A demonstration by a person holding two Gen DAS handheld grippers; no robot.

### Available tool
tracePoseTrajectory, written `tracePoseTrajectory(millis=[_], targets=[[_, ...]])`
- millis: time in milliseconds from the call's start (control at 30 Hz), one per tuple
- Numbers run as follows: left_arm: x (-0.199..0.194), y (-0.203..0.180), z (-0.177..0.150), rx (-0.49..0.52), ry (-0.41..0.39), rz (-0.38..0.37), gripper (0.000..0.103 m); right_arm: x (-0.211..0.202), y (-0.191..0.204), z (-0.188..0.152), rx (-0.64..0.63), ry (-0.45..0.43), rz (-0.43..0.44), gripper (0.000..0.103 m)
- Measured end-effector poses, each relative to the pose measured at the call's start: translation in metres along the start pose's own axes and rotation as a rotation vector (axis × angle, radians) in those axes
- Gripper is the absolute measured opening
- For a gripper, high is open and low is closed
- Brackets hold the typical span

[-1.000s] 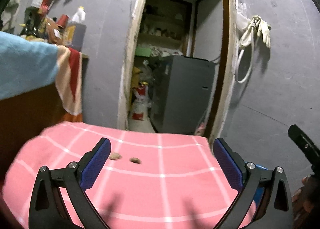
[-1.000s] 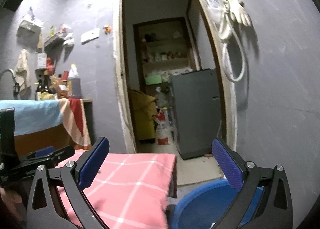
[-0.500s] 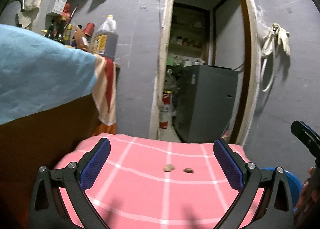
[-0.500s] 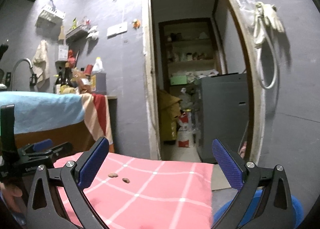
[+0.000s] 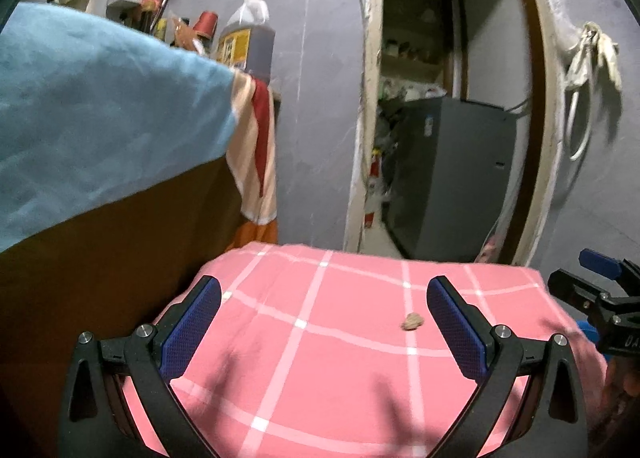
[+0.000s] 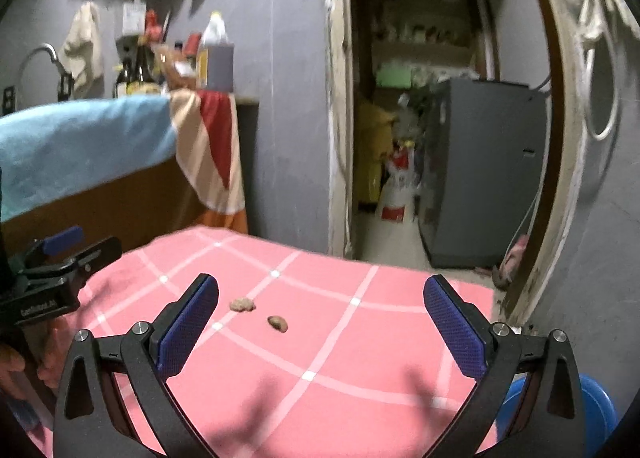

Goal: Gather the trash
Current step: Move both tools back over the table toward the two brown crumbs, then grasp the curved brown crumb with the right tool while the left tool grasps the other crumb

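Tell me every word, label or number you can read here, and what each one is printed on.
"DA": white letters on the black body of the right tool, cut off at the picture's edge.
White lettering on the body of the left tool: too blurred to read.
Yellow label on the big bottle: too blurred to read.
Print on the red and white bag in the doorway: unreadable.

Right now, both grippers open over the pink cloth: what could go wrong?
The two small brown scraps lie flat on the pink checked cloth; the right gripper may pinch fabric. They sit close together, so one could get knocked away. The blue bin sits below the edge, partly hidden.
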State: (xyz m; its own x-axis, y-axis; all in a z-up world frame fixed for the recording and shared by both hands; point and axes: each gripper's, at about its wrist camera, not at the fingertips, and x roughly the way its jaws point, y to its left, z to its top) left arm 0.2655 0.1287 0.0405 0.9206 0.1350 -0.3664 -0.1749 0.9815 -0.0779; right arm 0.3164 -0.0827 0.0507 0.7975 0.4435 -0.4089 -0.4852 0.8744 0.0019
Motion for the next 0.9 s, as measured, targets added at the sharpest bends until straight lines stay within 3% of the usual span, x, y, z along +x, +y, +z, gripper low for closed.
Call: tracePoseTrajectory(millis=[367,500,600,800,900], targets=[[0.040,0.009,-0.004,-0.009,0.210,0.040,0.101,0.067,-0.003,-0.003,0.029,0.293,0.081,0.101],[0.051,0.008,-0.009,0.003,0.287,0.040,0.101,0.089,-0.001,-0.010,0.031,0.410,0.123,0.084],[0.057,0.007,-0.011,0.010,0.321,0.035,0.101,0.101,0.001,-0.013,0.024,0.464,0.147,0.078],[0.068,0.005,-0.012,0.030,0.373,0.021,0.101,0.115,0.008,-0.017,-0.013,0.536,0.169,0.065],[0.072,0.002,-0.012,0.040,0.392,0.012,0.101,0.118,0.010,-0.016,-0.045,0.534,0.155,0.051]])
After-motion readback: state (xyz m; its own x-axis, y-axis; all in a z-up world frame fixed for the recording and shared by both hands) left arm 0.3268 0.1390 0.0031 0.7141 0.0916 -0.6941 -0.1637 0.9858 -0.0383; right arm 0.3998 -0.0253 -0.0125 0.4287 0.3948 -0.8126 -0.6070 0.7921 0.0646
